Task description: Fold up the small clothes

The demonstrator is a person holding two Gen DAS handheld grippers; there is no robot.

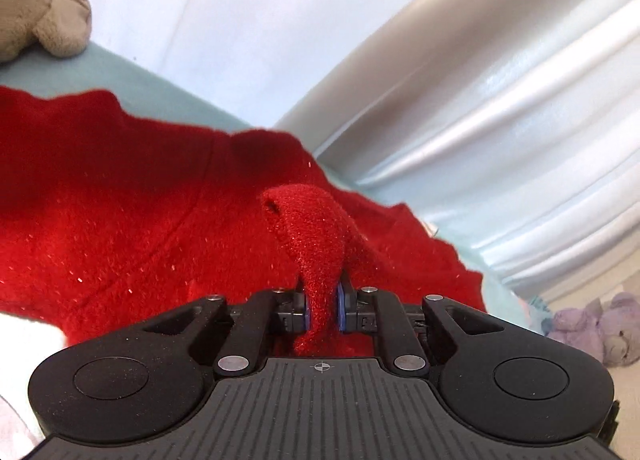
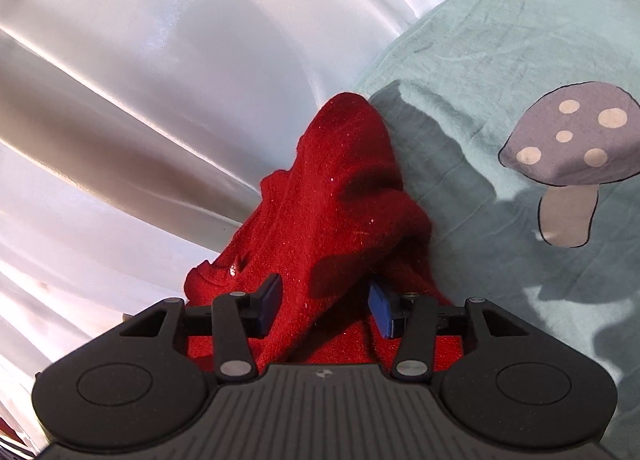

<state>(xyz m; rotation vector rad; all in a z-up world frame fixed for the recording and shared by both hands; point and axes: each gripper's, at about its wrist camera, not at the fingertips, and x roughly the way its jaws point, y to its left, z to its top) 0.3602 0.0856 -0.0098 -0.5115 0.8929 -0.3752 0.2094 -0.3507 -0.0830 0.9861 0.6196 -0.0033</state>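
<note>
The red garment, a fuzzy knit piece, lies partly spread on a pale green bed sheet printed with a mushroom, close to the bed's edge where a white curtain hangs. The left gripper is pinched tight on a narrow twisted tongue of the red fabric, its blue pads pressing the cloth from both sides, and the piece rises from the jaws in a thin rope. The right gripper stands about half open with a thick bunch of the same garment lying between its blue pads; the left pad looks to sit against the cloth, but the right one seems just clear of it, so this is probably not a firm hold. The main risk is that the bunch slides out of the right jaws when the hands move apart, letting that side drop toward the curtain and off the bed's edge. The left grip is so thin that a strong pull could stretch the knit or tear loose, and a twisted hold makes a crooked fold. A beige plush toy at the far corner could snag a swung sleeve.
</note>
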